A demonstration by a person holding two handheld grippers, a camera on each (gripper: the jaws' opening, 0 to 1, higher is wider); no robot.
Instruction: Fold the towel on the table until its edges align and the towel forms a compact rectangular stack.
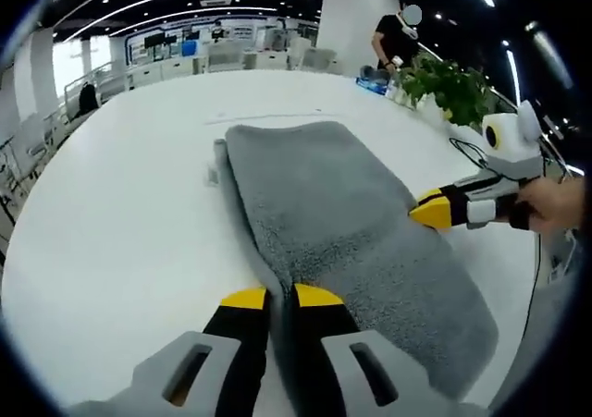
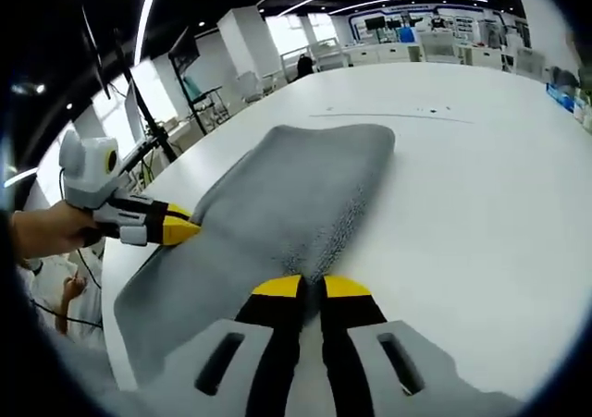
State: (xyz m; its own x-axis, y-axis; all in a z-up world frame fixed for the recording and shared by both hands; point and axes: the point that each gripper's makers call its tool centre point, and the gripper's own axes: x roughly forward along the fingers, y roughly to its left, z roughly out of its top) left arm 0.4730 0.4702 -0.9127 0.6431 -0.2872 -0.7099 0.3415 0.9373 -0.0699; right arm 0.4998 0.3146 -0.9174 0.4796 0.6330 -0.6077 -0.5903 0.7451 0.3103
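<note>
A grey towel lies folded lengthwise on the white table. In the left gripper view, my left gripper is shut on the towel's near edge, its yellow tips pinching the fold. The right gripper reaches in from the right, its tip on the towel's side edge, with a hand behind it. In the right gripper view, my right gripper is shut on the towel at its near edge. There the left gripper comes in from the left, held by a hand, its yellow tip at the towel's border.
A potted plant and a cable sit at the table's far right edge, and a person stands behind them. A dark stand rises beyond the table edge. The table stretches wide and white beside the towel.
</note>
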